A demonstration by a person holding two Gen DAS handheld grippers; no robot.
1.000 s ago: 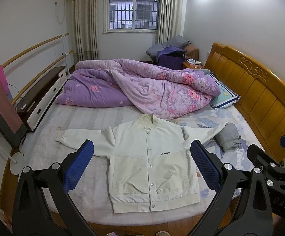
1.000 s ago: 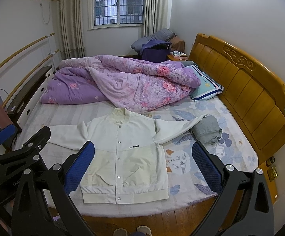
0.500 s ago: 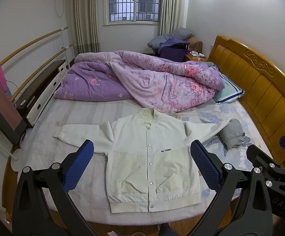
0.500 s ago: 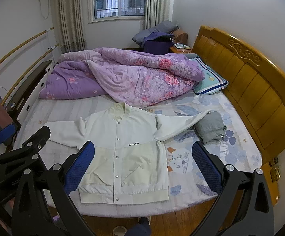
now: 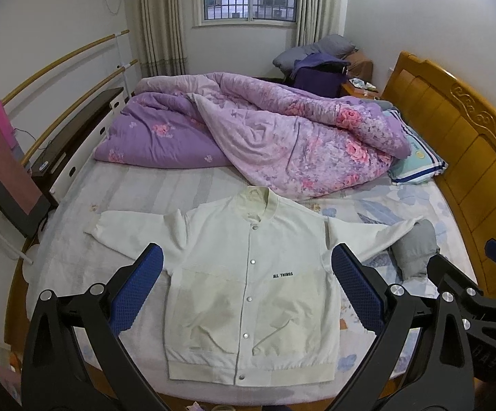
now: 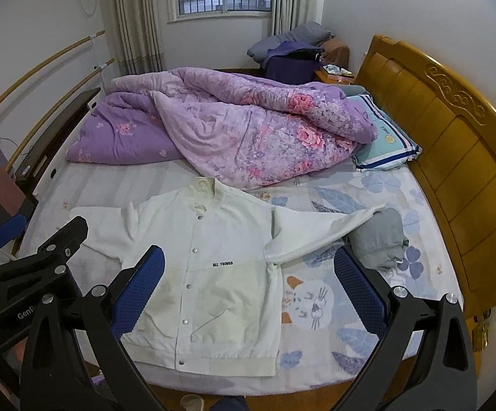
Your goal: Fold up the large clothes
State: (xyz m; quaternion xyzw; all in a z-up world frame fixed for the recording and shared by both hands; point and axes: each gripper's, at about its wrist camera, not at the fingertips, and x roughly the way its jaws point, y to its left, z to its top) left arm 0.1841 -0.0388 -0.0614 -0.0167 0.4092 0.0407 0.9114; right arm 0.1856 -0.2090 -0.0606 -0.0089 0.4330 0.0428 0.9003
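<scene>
A cream-white snap-button jacket lies flat and face up on the near half of the bed, both sleeves spread out sideways, hem toward me. My left gripper hangs open above the jacket's body, holding nothing. My right gripper is open too, above the jacket's right side and the sheet beside it. Each gripper's black frame shows at the edge of the other's view. The right sleeve's cuff touches a folded grey garment.
A crumpled purple floral quilt fills the far half of the bed. A striped pillow lies by the wooden headboard. A dark cabinet and rails stand left. Bags are piled under the window.
Both grippers have moved forward and lower toward the bed, so the jacket looks larger and closer. Both stayed open; the jacket has not moved.
</scene>
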